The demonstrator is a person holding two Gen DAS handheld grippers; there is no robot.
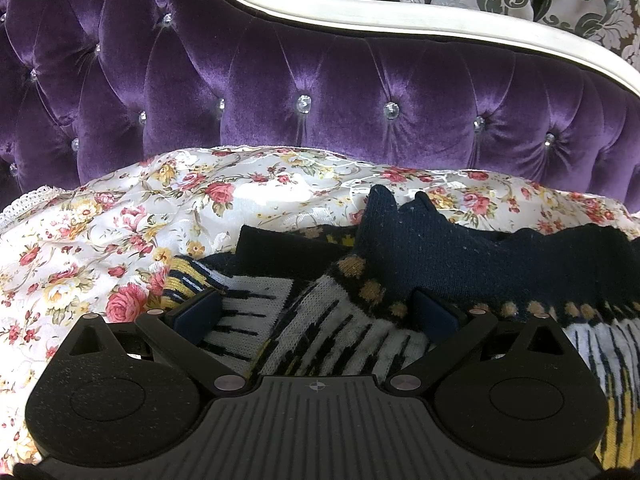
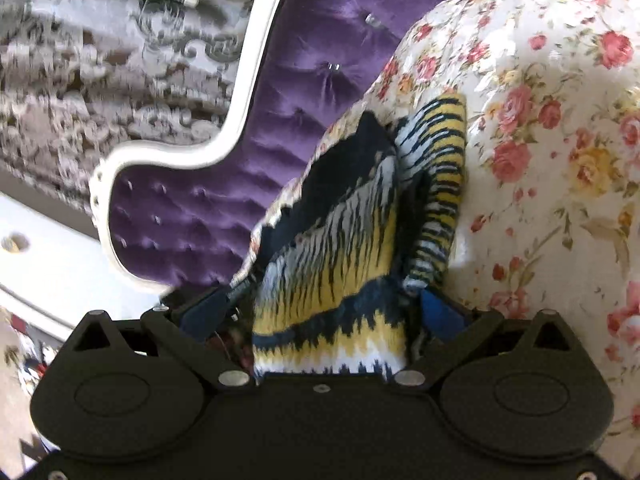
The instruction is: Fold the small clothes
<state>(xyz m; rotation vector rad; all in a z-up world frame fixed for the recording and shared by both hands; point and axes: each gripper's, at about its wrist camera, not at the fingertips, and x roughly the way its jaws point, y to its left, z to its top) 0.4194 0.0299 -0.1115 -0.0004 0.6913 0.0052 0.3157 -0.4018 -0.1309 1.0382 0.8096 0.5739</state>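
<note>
A small knitted sweater [image 1: 360,304], navy with white, yellow and black pattern, lies rumpled on the floral bedspread [image 1: 120,220]. My left gripper [image 1: 316,312] is open, its blue pads wide apart over the sweater's patterned part. In the right wrist view the same sweater [image 2: 332,248] is bunched up between the wide-spread fingers of my right gripper [image 2: 324,308]. The cloth fills the gap between them and hangs against the bedspread [image 2: 540,140]. The pads do not press on it.
A purple tufted velvet headboard [image 1: 280,80] with a white frame [image 1: 360,20] rises behind the bed. Patterned damask fabric [image 2: 100,60] shows beyond it. A white piece of furniture [image 2: 40,264] stands at the left of the right wrist view.
</note>
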